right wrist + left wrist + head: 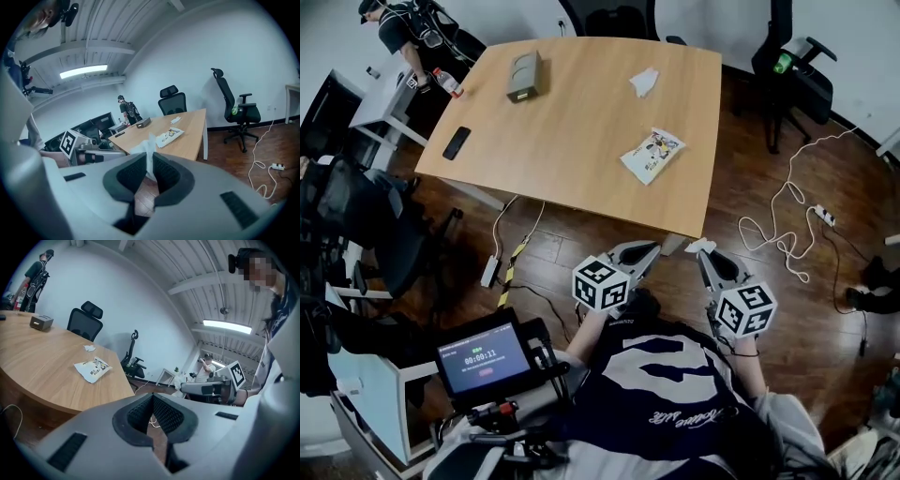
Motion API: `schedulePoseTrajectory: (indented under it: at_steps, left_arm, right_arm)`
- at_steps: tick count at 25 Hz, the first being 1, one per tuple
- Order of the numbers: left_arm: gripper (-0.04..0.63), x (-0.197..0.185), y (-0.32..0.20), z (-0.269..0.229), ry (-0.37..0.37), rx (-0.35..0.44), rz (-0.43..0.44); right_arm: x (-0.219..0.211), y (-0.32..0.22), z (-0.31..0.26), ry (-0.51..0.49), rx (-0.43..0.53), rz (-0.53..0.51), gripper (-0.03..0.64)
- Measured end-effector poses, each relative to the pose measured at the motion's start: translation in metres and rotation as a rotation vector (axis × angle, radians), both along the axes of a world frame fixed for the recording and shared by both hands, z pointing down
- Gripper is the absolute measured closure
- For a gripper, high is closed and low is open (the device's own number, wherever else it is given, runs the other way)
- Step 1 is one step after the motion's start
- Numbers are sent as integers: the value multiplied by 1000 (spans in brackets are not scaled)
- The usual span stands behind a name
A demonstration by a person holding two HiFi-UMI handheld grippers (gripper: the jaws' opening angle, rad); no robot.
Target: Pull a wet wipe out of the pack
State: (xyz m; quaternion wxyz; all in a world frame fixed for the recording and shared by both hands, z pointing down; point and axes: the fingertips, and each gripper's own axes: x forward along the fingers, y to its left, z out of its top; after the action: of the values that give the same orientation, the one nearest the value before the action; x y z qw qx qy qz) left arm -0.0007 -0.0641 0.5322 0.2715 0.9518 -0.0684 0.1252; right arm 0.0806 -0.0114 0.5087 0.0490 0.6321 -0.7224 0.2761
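Well off the table (pixel 581 122): wipe (pixel 148 146) pinched in jaws of right gripper (pixel 706 254). Likely limp, light, damp and easily torn, so grip a corner. Left gripper (pixel 654 249) jaws pressed together, empty. Pack (pixel 652 153) near table's right edge.

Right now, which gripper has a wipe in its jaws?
The right gripper: a white wipe is pinched between its jaws. The left gripper has its jaws closed on nothing.

A grey box (pixel 525 76) and a black phone (pixel 457 142) lie on the wooden desk (pixel 581 141) towards its left side, a bottle (pixel 448 83) shows just beyond that corner, and white cable (pixel 787 225) trails over the floor at right.
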Motion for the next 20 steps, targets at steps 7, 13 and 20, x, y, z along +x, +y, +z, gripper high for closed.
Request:
schedulePoseTrajectory:
  at_steps: [7,13,20]
  left_arm:
    - [592,36,90,-5,5,-15,-4]
    - [592,40,157,0,-12,-40,-65]
    - [592,9,184,-3,-21,-20,-234]
  right_arm:
    - [36,91,6,-43,-30,29,578]
    - [39,134,10,-56,-30,-72,578]
    - [17,150,9,-67,3,-214,578]
